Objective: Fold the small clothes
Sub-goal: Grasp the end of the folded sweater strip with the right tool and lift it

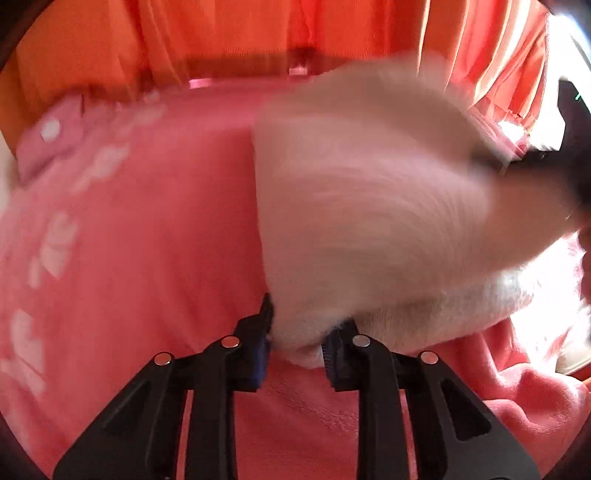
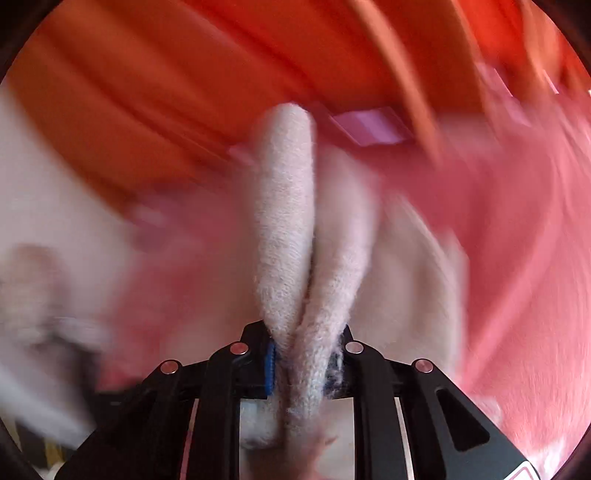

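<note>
A small white fleecy garment (image 1: 369,206) is held up over a pink blanket (image 1: 147,240); it is blurred by motion. My left gripper (image 1: 299,347) is shut on its lower corner. The other gripper shows as a dark shape at the right edge (image 1: 569,147), at the cloth's far corner. In the right wrist view my right gripper (image 2: 306,362) is shut on a doubled fold of the same white garment (image 2: 288,221), which stands up between the fingers.
Orange curtains (image 1: 258,33) hang behind the bed. The pink blanket has white flower prints on the left (image 1: 55,240) and bunches up at the lower right (image 1: 535,398). A pink strip (image 2: 369,127) runs below the curtains.
</note>
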A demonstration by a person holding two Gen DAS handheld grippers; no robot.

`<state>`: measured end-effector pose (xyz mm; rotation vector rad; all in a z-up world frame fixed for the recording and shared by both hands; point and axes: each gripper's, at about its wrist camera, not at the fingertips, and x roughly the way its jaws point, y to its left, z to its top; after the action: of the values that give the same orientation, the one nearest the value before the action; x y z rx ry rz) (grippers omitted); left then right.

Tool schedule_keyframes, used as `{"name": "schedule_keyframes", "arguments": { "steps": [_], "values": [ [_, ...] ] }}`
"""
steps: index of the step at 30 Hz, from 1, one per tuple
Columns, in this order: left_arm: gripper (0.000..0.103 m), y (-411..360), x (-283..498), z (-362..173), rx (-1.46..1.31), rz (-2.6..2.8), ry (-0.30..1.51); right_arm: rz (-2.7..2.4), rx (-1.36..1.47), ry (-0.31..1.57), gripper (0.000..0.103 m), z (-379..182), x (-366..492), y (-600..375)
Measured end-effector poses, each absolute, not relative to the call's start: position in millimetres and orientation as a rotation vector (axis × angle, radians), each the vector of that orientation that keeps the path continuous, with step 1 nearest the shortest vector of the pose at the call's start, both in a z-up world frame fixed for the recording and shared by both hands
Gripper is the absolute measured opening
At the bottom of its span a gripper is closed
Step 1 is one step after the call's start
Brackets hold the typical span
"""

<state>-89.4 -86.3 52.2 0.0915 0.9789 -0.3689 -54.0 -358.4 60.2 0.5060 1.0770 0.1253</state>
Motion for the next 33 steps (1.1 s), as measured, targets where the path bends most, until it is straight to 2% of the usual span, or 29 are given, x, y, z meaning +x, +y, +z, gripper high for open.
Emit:
{"name": "schedule_keyframes", "arguments": {
  "steps": [2,5,12,13,16,21,23,25,30,33],
  "values": [
    [0.023,-90,-92,52,0.121,-0.363,0.96,0.163,0.595,1.023,0.016,55,-64,-369],
    [0.023,-89,-91,53,0.118,-0.364,0.966,0.146,0.609,1.023,0.023,64,-72,-370],
    [0.024,-76,-102,86,0.09,-0.42,0.973,0.143,0.619,1.016,0.05,87,-115,-373],
    [0.025,-75,-106,93,0.088,-0.424,0.962,0.154,0.63,1.017,0.052,88,-119,-372],
    [0.036,-76,-113,108,0.084,-0.411,0.926,0.163,0.634,1.052,0.052,81,-127,-368],
    [0.038,-86,-114,125,0.115,-0.379,0.879,0.17,0.63,1.083,0.05,72,-129,-354],
    [0.038,-91,-110,123,0.132,-0.355,0.881,0.171,0.618,1.073,0.031,76,-130,-349],
    [0.037,-94,-105,119,0.134,-0.33,0.894,0.175,0.584,1.033,0.022,92,-130,-343],
    [0.038,-97,-95,103,0.154,-0.277,0.94,0.308,0.588,0.84,0.019,156,-152,-340],
    [0.039,-95,-92,91,0.156,-0.272,0.97,0.267,0.523,0.922,0.019,132,-154,-341]
  ]
}}
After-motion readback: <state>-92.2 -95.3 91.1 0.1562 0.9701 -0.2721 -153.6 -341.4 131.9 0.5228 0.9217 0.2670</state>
